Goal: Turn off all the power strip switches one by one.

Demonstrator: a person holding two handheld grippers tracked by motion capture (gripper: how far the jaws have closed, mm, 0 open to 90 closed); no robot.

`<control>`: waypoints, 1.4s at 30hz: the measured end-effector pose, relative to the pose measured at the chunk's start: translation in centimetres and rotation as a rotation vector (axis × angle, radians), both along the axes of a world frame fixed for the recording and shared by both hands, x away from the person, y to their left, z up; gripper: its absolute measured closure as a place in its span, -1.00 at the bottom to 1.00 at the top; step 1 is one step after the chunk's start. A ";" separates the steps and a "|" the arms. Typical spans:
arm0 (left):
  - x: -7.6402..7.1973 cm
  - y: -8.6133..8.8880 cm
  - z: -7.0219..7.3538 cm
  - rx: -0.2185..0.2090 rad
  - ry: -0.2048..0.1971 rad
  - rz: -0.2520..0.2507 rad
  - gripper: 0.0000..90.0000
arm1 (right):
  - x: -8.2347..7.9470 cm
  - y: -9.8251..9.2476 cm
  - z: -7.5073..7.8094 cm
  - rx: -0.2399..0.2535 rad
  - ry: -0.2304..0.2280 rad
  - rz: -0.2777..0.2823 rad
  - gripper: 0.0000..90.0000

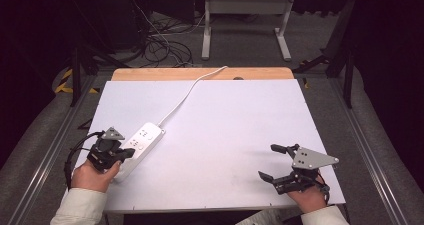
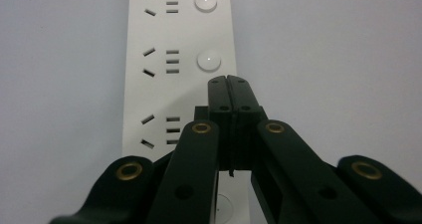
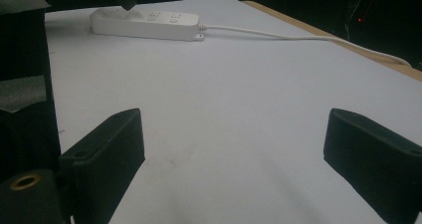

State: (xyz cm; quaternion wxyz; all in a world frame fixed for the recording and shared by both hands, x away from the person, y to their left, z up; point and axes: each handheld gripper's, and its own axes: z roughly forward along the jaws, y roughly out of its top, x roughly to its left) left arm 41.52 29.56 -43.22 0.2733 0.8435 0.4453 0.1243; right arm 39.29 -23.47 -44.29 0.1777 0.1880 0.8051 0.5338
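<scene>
One power strip [image 1: 141,144] lengthwise up-right

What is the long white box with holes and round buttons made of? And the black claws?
The white power strip looks like smooth, slightly glossy plastic. The closed left gripper looks like matte black plastic, with brass-coloured rivets, probably metal.
</scene>
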 end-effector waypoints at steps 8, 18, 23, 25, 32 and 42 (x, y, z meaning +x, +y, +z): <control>0.5 0.1 -0.7 0.042 0.012 -0.015 1.00 | 0.0 0.0 0.0 -0.001 -0.001 0.003 -0.79; 0.6 0.4 -1.0 0.044 0.018 -0.005 1.00 | 0.0 0.0 0.0 0.000 0.001 0.004 -0.79; 0.5 0.2 -1.2 0.049 0.012 -0.010 1.00 | 0.0 0.0 0.0 0.001 -0.001 0.005 -0.79; 0.4 0.2 -1.2 0.053 0.009 -0.010 1.00 | 0.0 0.0 0.0 0.001 -0.001 0.004 -0.79; 0.2 0.4 -1.4 0.026 -0.001 0.000 1.00 | -0.1 0.0 0.0 0.002 -0.002 0.004 -0.79; 0.1 0.0 -1.4 0.045 -0.007 0.021 1.00 | -0.1 0.0 0.0 0.003 -0.003 0.005 -0.79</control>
